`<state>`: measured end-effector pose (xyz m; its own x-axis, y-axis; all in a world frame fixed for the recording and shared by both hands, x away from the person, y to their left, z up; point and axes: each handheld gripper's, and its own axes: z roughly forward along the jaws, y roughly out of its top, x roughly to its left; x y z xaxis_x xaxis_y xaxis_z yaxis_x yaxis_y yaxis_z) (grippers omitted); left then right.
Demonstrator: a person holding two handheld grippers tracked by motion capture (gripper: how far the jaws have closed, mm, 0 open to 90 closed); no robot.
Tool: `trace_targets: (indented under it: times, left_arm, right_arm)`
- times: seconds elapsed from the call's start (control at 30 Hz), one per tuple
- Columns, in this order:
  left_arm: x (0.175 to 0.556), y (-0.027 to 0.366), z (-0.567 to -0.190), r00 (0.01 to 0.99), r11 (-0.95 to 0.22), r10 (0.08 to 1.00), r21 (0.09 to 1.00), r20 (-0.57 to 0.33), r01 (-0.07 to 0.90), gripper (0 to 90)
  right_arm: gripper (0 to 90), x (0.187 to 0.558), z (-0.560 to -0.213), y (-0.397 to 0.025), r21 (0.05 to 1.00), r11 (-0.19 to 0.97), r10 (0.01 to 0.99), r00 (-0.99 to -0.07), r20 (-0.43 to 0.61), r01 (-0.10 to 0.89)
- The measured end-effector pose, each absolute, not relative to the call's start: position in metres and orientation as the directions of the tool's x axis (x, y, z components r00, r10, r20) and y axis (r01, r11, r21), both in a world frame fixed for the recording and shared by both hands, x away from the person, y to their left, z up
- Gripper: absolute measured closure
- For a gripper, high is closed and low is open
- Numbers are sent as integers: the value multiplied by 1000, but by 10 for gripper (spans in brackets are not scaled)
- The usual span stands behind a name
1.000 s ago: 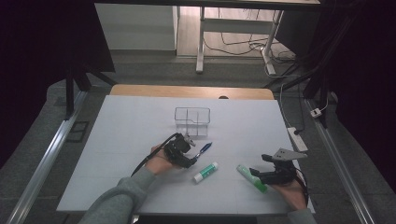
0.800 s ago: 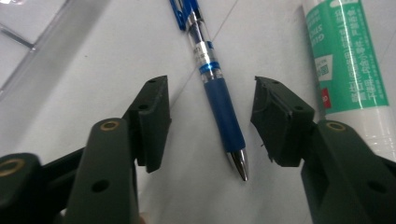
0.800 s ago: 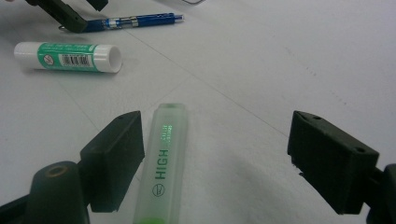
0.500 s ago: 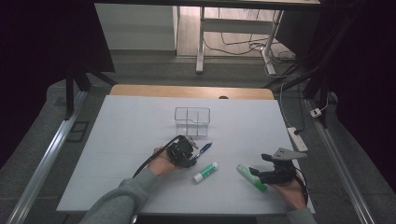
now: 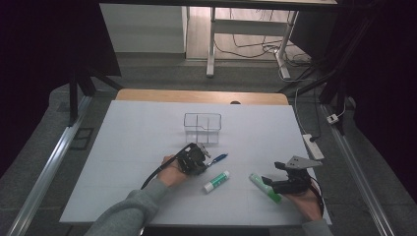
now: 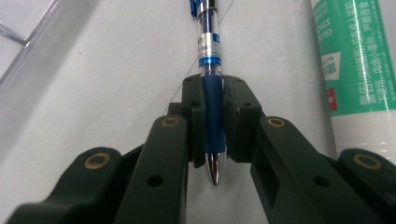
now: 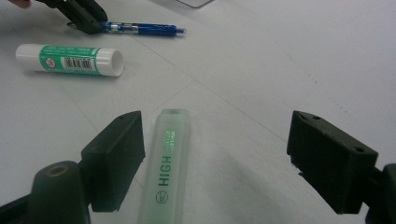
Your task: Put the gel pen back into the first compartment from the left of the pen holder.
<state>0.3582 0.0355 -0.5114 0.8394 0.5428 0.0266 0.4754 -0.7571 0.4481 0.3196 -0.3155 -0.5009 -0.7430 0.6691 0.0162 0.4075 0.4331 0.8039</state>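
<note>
The left tool [image 6: 212, 135] clamps the pen [image 6: 208, 56] along its axis; the tray [image 5: 202, 127] lies just beyond.

**Black tongs, grey sleeve**

The person is wearing a grey long sleeve [image 5: 129, 214] on the left arm. The left tongs [image 6: 213, 123] are showing matt black jaws with brass-coloured rivets and small round holes along the linkage arms. A black cable [image 5: 156, 172] is trailing from them. The right tongs [image 7: 215, 154] are showing blocky black pads, and are carrying a grey three-cornered plate [image 5: 299, 161] on top.
</note>
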Motion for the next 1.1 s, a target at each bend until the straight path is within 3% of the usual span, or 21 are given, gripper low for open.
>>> trace_targets:
  times: [0.23, 0.5, 1.1]
  left_arm:
    - [356, 36, -510, 846, -774, 527, 458, 84, 437, 794]
    - [360, 55, -494, 856, -727, 517, 538, 20, 427, 795]
    - [349, 86, -456, 881, -662, 473, 663, 6, 351, 795]
  right_arm:
    - [188, 318, -500, -317, 803, 437, 671, -741, 8, 405]
    - [189, 318, -499, -318, 808, 432, 676, -737, 3, 400]
    - [200, 316, -494, -313, 831, 412, 685, -728, -12, 374]
